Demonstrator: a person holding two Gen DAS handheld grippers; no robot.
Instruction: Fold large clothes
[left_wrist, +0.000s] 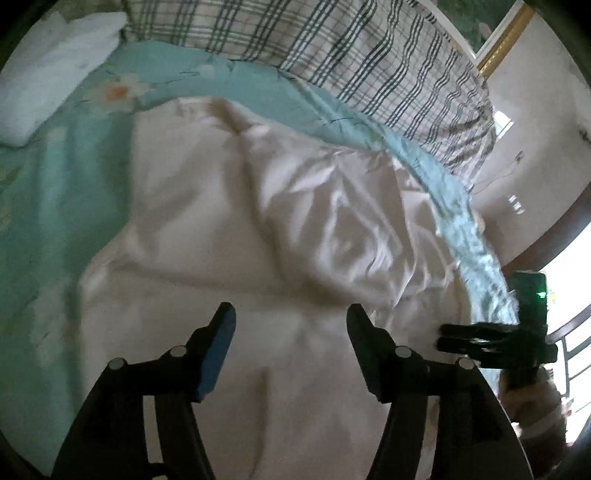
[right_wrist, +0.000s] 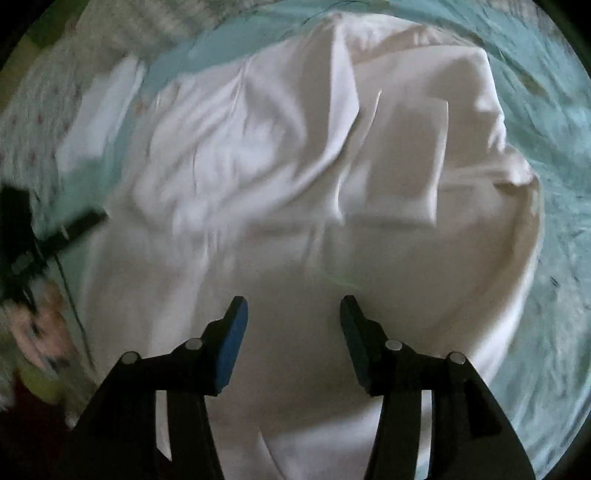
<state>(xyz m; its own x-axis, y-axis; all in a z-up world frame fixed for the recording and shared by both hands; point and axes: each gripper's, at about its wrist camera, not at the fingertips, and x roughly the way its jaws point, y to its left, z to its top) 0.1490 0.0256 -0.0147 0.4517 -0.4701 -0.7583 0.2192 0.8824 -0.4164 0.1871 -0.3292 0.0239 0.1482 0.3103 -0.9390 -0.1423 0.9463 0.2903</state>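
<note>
Hovering over the bed, your left hand-held gripper (left_wrist: 291, 321) and right hand-held gripper (right_wrist: 290, 314) both stand wide apart, gripping nothing. Below them the white garment (right_wrist: 288, 177) lies rumpled across the teal floral bedsheet (left_wrist: 55, 192), with a plaid blanket (left_wrist: 369, 62) heaped along its far edge.

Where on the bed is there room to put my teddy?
Bare sheet shows between the white shirt and the white pillow, and along the shirt's far side. The middle is crowded by the shirt; the checked blanket fills the back.
</note>
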